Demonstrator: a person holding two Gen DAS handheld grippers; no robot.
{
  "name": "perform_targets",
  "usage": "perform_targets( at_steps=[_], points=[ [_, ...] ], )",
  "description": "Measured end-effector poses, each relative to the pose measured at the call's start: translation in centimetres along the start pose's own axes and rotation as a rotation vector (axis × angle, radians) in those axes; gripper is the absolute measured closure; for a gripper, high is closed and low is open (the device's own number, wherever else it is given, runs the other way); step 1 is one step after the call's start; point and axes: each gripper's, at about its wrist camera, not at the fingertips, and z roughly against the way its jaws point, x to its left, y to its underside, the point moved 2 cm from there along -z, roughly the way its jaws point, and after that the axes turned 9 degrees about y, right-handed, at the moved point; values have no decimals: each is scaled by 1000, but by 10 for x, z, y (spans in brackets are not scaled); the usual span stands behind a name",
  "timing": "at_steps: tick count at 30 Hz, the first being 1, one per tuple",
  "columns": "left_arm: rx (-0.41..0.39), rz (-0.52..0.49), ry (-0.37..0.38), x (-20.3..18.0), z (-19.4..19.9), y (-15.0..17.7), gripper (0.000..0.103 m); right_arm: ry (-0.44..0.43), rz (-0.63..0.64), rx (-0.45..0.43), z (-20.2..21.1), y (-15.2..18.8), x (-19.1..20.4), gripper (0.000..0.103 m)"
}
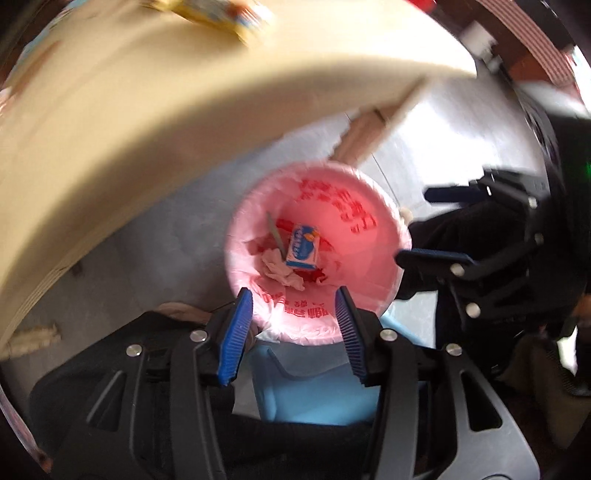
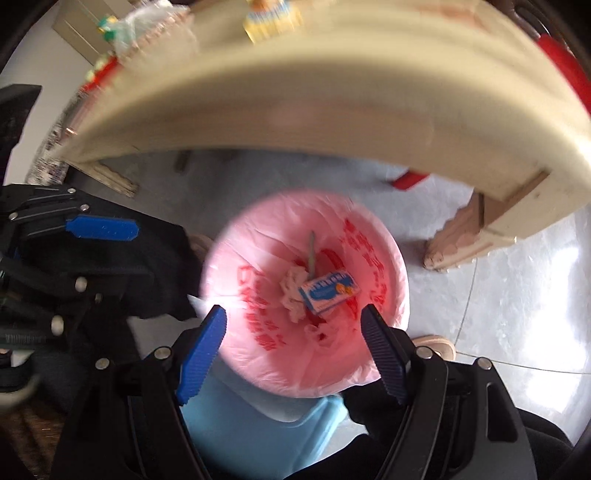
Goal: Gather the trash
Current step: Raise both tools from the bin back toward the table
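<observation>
Left wrist: grey tiled floor (image 1: 177, 236), cream worktop (image 1: 129, 122) edge overhead. My left gripper (image 1: 293, 306) hangs over the pink-lined bin (image 1: 373, 258), jaws wide, nothing in them. In the bin: blue-white carton (image 1: 303, 246), crumpled tissue (image 1: 279, 271). My right gripper (image 1: 421, 221) sits at the right, jaws apart.

Right wrist: same floor (image 2: 498, 295), worktop (image 2: 295, 122) above. Right gripper (image 2: 295, 328) over the bin (image 2: 236, 266), jaws wide, empty. Carton (image 2: 330, 291) lies on the tissue (image 2: 291, 291). Yellow box (image 2: 271, 18) up on the worktop, blurred.
</observation>
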Motion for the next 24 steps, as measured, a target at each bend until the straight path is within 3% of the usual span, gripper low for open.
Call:
perform_targets(
  at_steps=[9, 13, 18, 20, 24],
  points=[
    [-190, 216, -69, 13, 126, -51, 49, 21, -3, -138, 121, -79, -8, 26],
    [-240, 234, -116, 5, 156, -70, 48, 38, 0, -201, 168, -123, -11, 26],
    [-256, 224, -114, -12, 172, -85, 47, 77, 13, -270, 211, -172, -10, 26],
    [-265, 227, -131, -17, 172, -91, 42, 74, 9, -273, 216, -187, -10, 20],
    [-271, 268, -108, -14, 160, -100, 41, 73, -5, -267, 206, -213, -9, 19]
  ],
)
